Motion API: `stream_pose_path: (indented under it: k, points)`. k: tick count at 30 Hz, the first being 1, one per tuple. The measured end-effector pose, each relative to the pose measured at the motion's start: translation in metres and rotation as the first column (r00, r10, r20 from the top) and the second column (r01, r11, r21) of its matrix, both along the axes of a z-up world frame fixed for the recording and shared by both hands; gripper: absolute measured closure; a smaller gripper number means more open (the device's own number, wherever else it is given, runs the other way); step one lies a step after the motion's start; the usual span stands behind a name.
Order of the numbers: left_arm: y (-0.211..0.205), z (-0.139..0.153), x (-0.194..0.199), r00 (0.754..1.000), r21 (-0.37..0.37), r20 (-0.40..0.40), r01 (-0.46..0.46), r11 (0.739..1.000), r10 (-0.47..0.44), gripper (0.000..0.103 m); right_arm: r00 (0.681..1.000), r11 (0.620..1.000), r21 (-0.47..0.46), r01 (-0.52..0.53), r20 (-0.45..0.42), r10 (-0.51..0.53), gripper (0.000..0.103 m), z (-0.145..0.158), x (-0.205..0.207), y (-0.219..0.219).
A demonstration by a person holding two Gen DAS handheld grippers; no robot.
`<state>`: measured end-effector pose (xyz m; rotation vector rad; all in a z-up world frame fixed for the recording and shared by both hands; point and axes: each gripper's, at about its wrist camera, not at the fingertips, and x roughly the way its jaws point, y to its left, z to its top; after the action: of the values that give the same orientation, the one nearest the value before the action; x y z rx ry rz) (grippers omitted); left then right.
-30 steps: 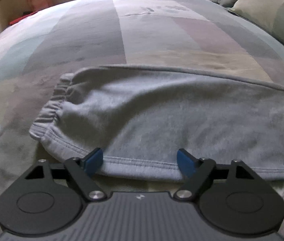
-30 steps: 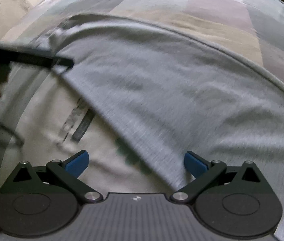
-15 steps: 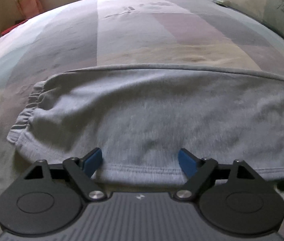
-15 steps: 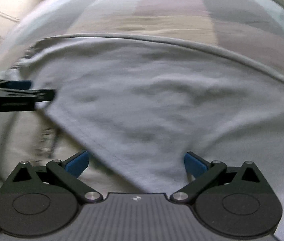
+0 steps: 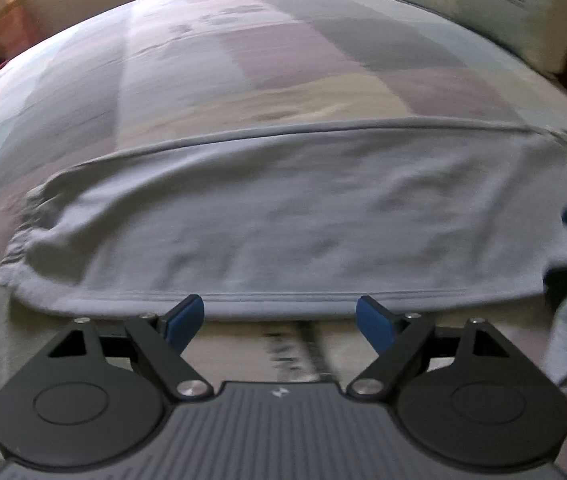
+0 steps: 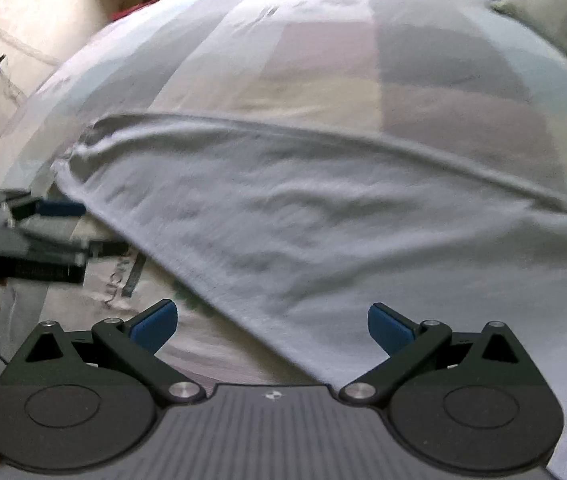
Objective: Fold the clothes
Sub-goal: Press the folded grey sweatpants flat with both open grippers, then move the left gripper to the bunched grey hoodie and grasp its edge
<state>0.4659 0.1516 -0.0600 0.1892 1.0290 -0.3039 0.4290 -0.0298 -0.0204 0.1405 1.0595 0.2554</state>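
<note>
Left wrist view: left gripper [image 5: 281,320], jaws apart, just short of grey garment [image 5: 283,220] hem on bed [image 5: 243,72]; closing early risks missing fabric. Right wrist view: right gripper [image 6: 273,326], jaws apart over garment edge; single-layer pinch would skew fold.
</note>
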Motion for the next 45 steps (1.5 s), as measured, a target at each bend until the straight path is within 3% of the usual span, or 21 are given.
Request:
stream_pose_path:
  k: [6,13,20,24,26,30,32,35,41,45]
  points:
    - [-0.057,0.003,-0.005,0.994,-0.044,-0.024,0.104,0.994,-0.105,0.019,0.987,0.99,-0.003,0.138,0.083,-0.137,0.0,0.036,-0.026,-0.06]
    - [-0.104,0.019,-0.025,0.988,-0.019,0.0,0.153,0.988,-0.153,0.019,0.932,0.945,0.0,0.327,0.167,-0.322,0.0,0.043,-0.066,-0.153]
    - [-0.137,0.02,-0.04,0.999,-0.042,-0.012,0.039,0.998,-0.039,0.019,0.924,0.924,0.118,0.364,0.079,-0.374,0.0,-0.015,-0.045,-0.254]
    - [-0.158,0.018,-0.047,0.999,-0.045,-0.036,0.022,0.999,-0.024,0.019,0.923,0.908,0.189,0.373,0.021,-0.384,0.0,-0.05,-0.031,-0.308]
    - [-0.167,0.016,-0.049,0.999,-0.03,-0.044,0.013,0.999,-0.014,0.019,0.939,0.927,0.165,0.338,0.009,-0.344,0.002,-0.071,-0.026,-0.322]
    - [-0.175,0.014,-0.055,0.998,-0.025,-0.058,-0.02,0.999,0.019,0.019,0.969,0.962,0.126,0.243,0.017,-0.247,0.012,-0.065,-0.029,-0.326]
    - [-0.176,0.014,-0.059,0.997,-0.021,-0.064,-0.038,0.999,0.036,0.019,0.976,0.972,0.095,0.216,0.013,-0.218,0.01,-0.055,-0.032,-0.325]
    - [-0.174,0.011,-0.067,0.994,-0.018,-0.088,-0.06,0.998,0.058,0.019,0.981,0.98,0.057,0.19,0.03,-0.192,0.0,-0.033,-0.049,-0.317]
    - [-0.177,-0.003,-0.093,0.993,0.017,-0.116,-0.009,1.0,0.011,0.019,0.998,0.997,0.058,0.057,0.028,-0.059,0.0,-0.01,-0.099,-0.286]
    - [-0.177,-0.01,-0.112,0.992,0.029,-0.12,0.028,0.999,-0.024,0.019,0.998,0.994,0.081,-0.067,-0.006,0.067,0.0,-0.004,-0.134,-0.242]
